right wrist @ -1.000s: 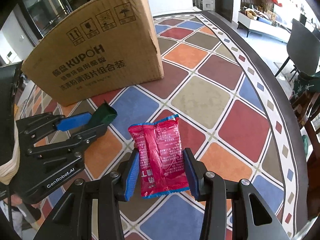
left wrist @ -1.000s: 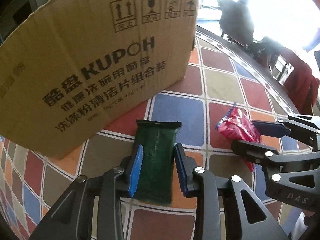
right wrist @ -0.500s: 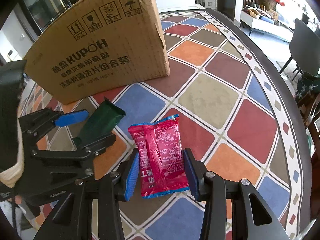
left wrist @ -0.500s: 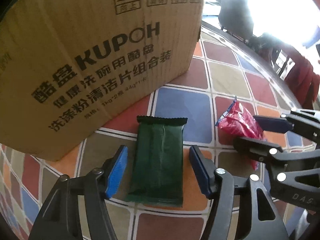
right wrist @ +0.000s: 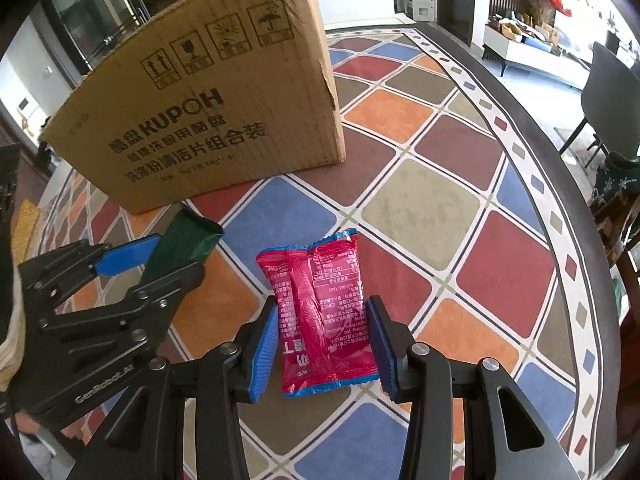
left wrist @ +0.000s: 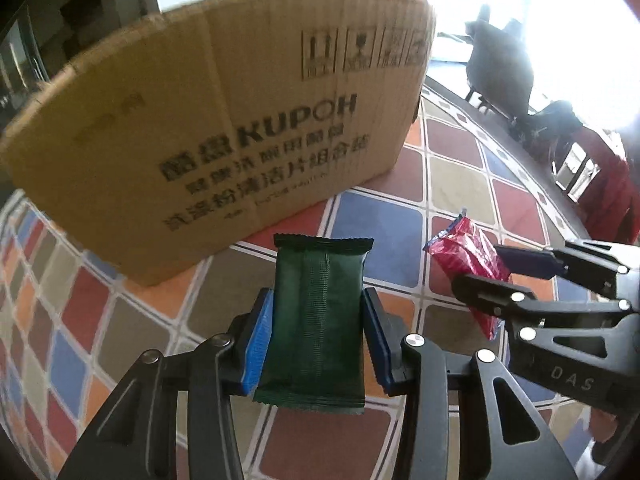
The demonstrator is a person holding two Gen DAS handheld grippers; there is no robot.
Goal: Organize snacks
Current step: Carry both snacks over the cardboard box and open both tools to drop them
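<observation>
left gripper [left wrist: 318,336] clamped on green packet [left wrist: 316,320], long axis toward cardboard box [left wrist: 224,136] | right gripper [right wrist: 324,344] clamped on red packet [right wrist: 324,312], lengthwise | open tabletop [right wrist: 460,208] to right

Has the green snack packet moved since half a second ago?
Yes. In the right wrist view the green packet, gripped by the left gripper, has risen and tilted toward the cardboard box.

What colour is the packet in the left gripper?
Dark green packet, seen best in the left wrist view.
</observation>
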